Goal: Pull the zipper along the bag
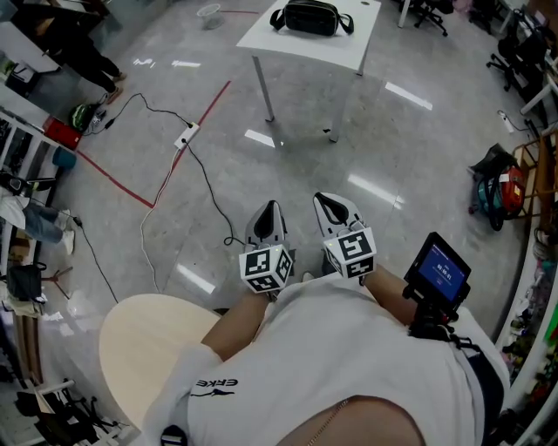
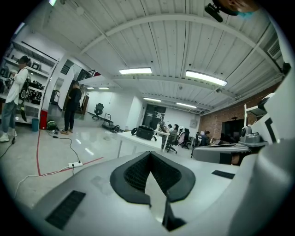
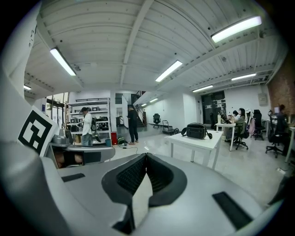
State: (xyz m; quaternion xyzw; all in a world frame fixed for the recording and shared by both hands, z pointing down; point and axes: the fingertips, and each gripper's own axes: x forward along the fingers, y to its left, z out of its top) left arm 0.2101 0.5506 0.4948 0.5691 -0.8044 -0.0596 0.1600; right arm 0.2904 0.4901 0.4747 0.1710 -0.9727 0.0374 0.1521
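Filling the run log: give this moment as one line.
left tongs shut, empty | right tongs shut, empty | bag on table, untouched

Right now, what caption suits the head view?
Left hand-held gripper and right hand-held gripper, both shut and empty, point toward a black bag on a distant white table.

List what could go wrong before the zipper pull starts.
1. A power strip and its cable lie on the floor ahead: trip risk while approaching.
2. The bag sits free on the table; pulling may drag it.
3. Left gripper and right gripper are both shut, so neither can grasp yet.
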